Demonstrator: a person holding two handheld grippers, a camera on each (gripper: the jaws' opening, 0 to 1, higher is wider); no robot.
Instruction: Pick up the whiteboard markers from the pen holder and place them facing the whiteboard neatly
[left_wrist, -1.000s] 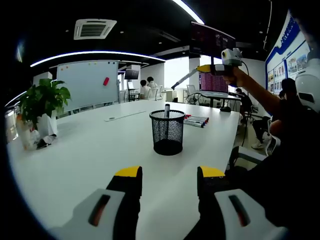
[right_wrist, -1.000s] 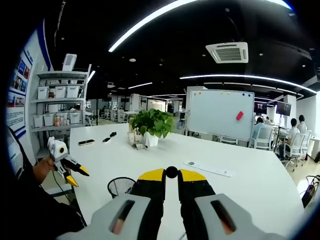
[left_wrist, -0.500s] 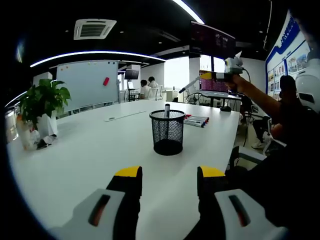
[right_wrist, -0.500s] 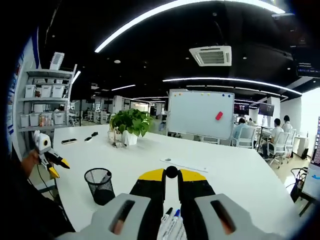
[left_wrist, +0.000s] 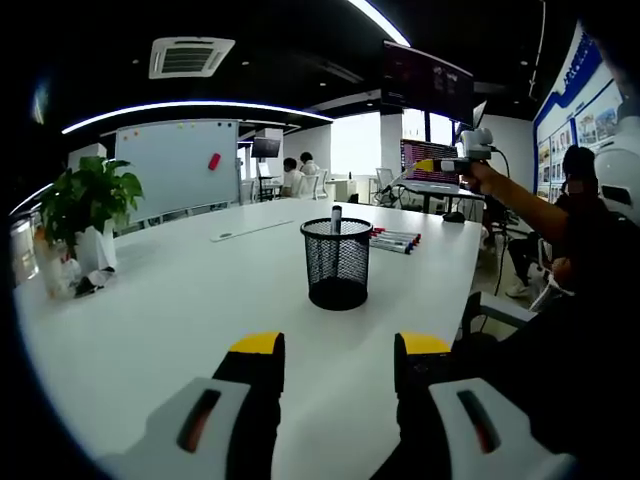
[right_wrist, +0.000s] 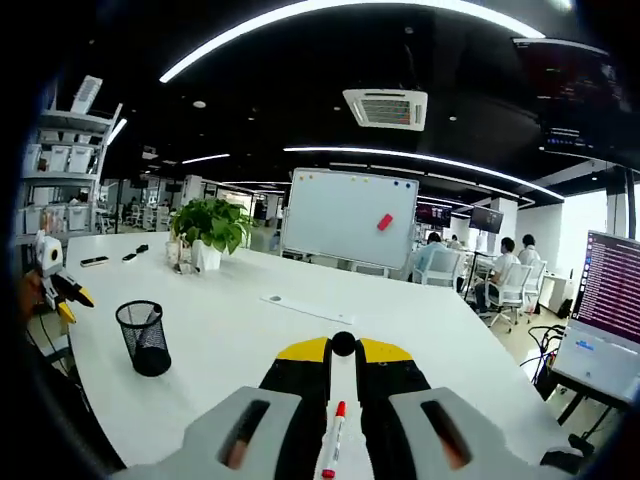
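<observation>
Now the right gripper (right_wrist: 343, 346), black with yellow tips, is pinched almost shut on a dark-capped whiteboard marker (right_wrist: 343, 343), of which we see just the round end poking out between the jaws, so its long axis runs straight along the tongs. Ahead of it stands the white rectangular whiteboard (right_wrist: 348, 217) on its frame, so the held marker already points that way. Directly below the jaws, a red-capped white marker (right_wrist: 333, 440) lies flat on the smooth white glossy table (right_wrist: 230, 330), lengthwise in the same line.

Over in the left gripper view, the left gripper (left_wrist: 336, 350) hangs low over the table with its yellow-tipped jaws wide apart and nothing between them. The black wire-mesh cylindrical pen holder (left_wrist: 336, 263) sits straight ahead of it, one marker (left_wrist: 336, 215) standing upright inside. Beyond the holder, a tidy row of slim plastic markers (left_wrist: 395, 241) lies side by side. By my reading, the right hand is nearer the row, so the set-down is its job.
</observation>
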